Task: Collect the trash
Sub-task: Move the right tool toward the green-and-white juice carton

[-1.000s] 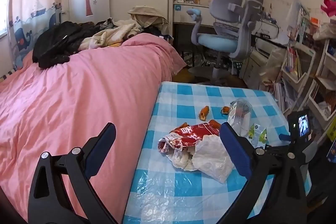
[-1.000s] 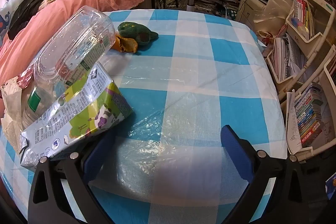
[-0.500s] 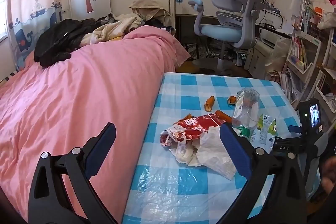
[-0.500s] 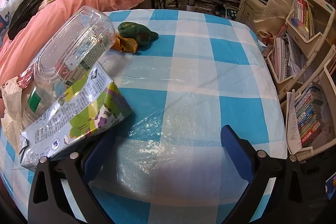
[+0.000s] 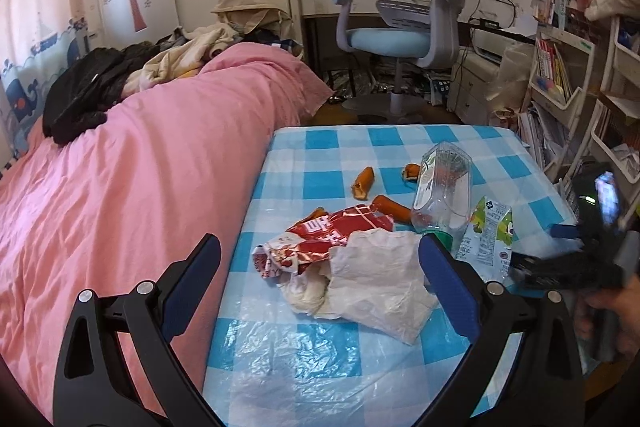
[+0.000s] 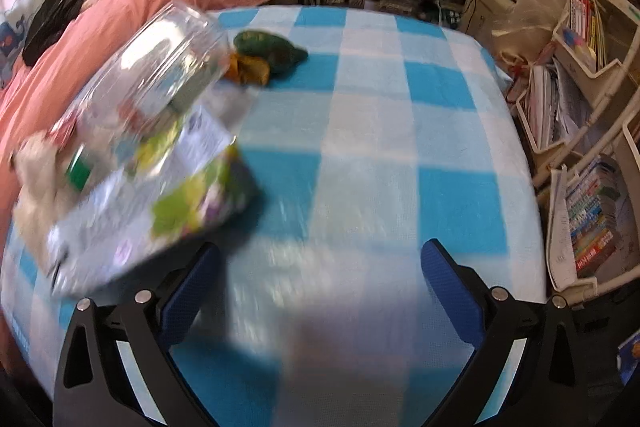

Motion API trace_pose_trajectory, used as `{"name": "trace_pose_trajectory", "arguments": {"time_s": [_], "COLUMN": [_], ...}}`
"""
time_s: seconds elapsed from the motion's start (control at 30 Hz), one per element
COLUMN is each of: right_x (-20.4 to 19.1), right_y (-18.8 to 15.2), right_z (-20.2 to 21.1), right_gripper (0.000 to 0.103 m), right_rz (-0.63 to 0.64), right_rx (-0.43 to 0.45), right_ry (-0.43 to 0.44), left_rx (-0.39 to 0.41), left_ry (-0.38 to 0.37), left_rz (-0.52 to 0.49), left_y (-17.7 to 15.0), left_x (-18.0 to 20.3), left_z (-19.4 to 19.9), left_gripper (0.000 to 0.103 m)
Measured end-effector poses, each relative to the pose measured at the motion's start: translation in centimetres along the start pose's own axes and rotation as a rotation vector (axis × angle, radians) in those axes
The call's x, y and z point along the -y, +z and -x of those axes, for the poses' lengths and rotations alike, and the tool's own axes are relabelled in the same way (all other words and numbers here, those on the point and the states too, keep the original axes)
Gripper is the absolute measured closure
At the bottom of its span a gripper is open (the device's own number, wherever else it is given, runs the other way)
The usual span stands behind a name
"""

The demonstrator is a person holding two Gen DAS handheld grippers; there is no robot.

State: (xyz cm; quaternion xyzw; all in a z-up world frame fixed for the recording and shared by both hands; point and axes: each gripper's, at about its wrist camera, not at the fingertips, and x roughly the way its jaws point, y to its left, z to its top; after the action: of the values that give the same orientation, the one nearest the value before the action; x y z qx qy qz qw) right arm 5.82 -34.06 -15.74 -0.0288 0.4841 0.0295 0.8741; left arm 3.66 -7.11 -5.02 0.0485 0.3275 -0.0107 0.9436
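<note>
Centrally, desk (image 5: 320, 155) in blue-check cloth; pink bed (image 5: 140, 167) at 9 o'clock, swivel chair (image 5: 404, 7) at 12. Left gripper (image 5: 320, 263): jaws released, red wrapper (image 5: 332, 239) and white bag (image 5: 380, 275) between them. Right gripper (image 6: 320, 267): jaws released, empty; bottle (image 6: 160, 79) and carton (image 6: 152, 211) at 10 o'clock, blurred.

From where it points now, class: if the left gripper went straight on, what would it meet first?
Probably the crumpled white plastic bag beside the red snack wrapper; both lie between the open left gripper fingers, though depth is unclear.

Pink bedcover (image 5: 132, 163), desk chair (image 5: 404, 27), bookshelves (image 6: 588, 147).
</note>
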Motion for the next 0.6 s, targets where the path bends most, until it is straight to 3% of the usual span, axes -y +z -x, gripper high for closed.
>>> {"name": "trace_pose_trajectory", "arguments": {"time_s": [0.1, 0.23, 0.33, 0.43, 0.6], "right_x": [0.5, -0.1, -1.4, -2.3, -5.9], "right_y": [-1.9, -5.4, -6.6, -5.2, -5.1], "right_z": [4.8, 11.5, 12.7, 13.4, 13.4], "right_gripper": [0.007, 0.007, 0.007, 0.007, 0.007], "right_rz": [0.049, 0.107, 0.122, 0.076, 0.119], "right_rx": [0.114, 0.335, 0.364, 0.408, 0.476], "right_ry": [-0.041, -0.011, 0.003, 0.049, 0.069], "left_rx": [0.004, 0.004, 0.018, 0.032, 0.030], "left_ry": [0.001, 0.000, -0.006, -0.002, -0.001], "left_rz": [-0.006, 0.016, 0.016, 0.016, 0.046], "left_y": [-0.1, -0.6, -1.2, -1.8, -2.2], "left_x": [0.5, 0.9, 1.2, 1.2, 0.2], "left_z": [-0.1, -0.1, 0.2, 0.6, 0.5], "left_gripper": [0.007, 0.007, 0.007, 0.007, 0.007]}}
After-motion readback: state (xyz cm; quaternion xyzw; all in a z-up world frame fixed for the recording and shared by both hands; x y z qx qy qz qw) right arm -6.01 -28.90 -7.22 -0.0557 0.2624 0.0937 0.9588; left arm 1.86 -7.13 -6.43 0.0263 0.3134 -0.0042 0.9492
